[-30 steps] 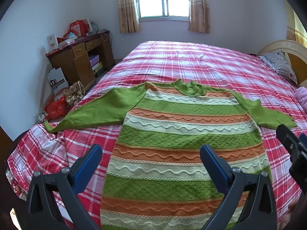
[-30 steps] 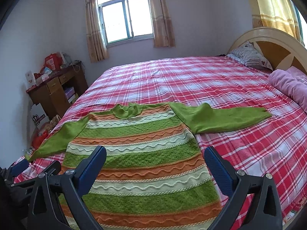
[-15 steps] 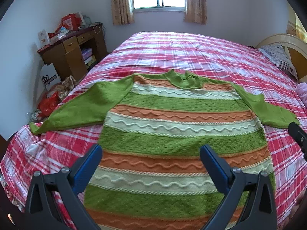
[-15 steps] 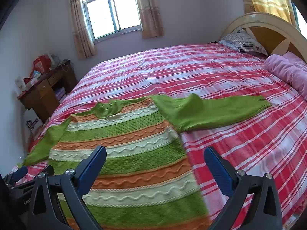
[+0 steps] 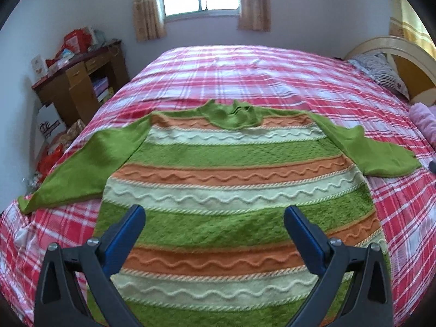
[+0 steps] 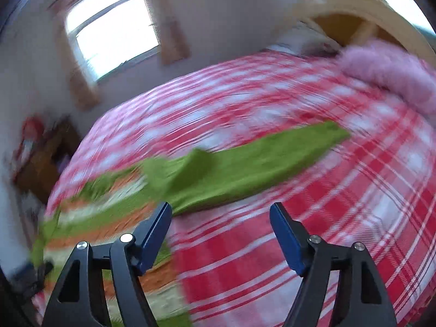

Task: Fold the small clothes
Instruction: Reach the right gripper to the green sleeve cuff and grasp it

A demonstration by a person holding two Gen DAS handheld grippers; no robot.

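The sweater (image 5: 234, 190) lies flat and face up on the plaid bedspread (image 5: 245, 76), collar away from me, both green sleeves spread out to the sides. It is a thick knit with raised wavy bands of green, orange and cream, so I judge it soft and limp but with some weight: it will sag and drag on the cover instead of sliding, and a pinch through a single layer may stretch it. The best places to take hold look like the cuff or the folded edge of a sleeve, where the cloth is doubled and the pads can bite.

My right gripper (image 6: 220, 218) is aimed at the right sleeve (image 6: 245, 163), which runs out across the bed toward the pink blanket (image 6: 395, 73). Its jaws have just been closing from full width and stand partly open, with nothing between them; the view is blurred by motion. My left gripper (image 5: 215, 218) hovers over the lower body of the sweater, jaws wide and empty. The left sleeve (image 5: 90, 163) reaches toward the bed's edge near the wooden desk (image 5: 81, 81).
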